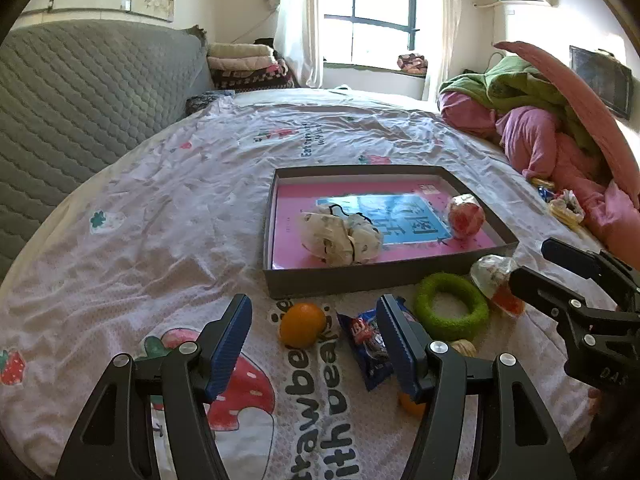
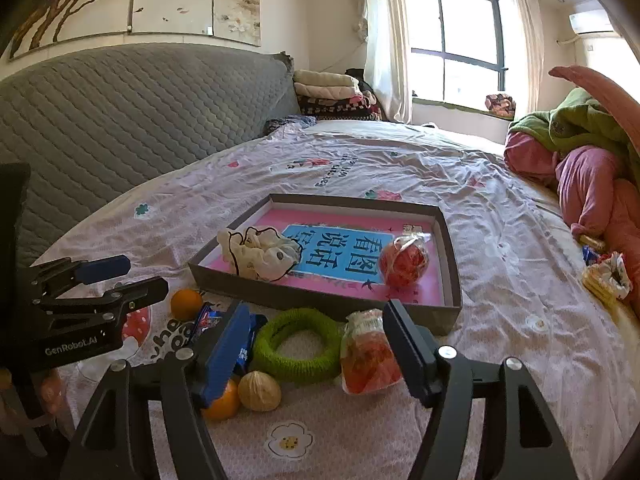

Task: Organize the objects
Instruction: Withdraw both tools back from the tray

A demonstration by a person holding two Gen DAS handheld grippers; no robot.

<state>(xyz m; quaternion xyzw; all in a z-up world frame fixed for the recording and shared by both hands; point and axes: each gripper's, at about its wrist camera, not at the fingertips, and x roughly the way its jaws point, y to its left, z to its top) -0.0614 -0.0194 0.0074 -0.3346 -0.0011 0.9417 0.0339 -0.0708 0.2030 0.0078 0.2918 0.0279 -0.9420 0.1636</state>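
Observation:
A shallow grey box (image 1: 360,280) (image 2: 320,305) with a pink and blue sheet inside lies on the bed. It holds a crumpled white cloth (image 1: 340,236) (image 2: 260,256) and a red wrapped ball (image 1: 464,216) (image 2: 404,262). In front of it lie an orange (image 1: 302,324) (image 2: 186,304), a blue snack packet (image 1: 368,340) (image 2: 208,320), a green fuzzy ring (image 1: 452,312) (image 2: 296,344), a clear bag of red snacks (image 1: 496,280) (image 2: 368,356), a walnut (image 2: 259,392) and a second orange (image 2: 222,402). My left gripper (image 1: 314,340) (image 2: 132,278) is open above the first orange. My right gripper (image 2: 316,344) (image 1: 532,266) is open over the ring and the snack bag.
Pink and green bedding (image 1: 540,128) is heaped at the right, with small wrapped items (image 2: 604,276) beside it. A grey quilted headboard (image 1: 88,92) runs along the left. Folded blankets (image 2: 332,92) are stacked by the window. The strawberry-print sheet (image 1: 180,200) spreads left of the box.

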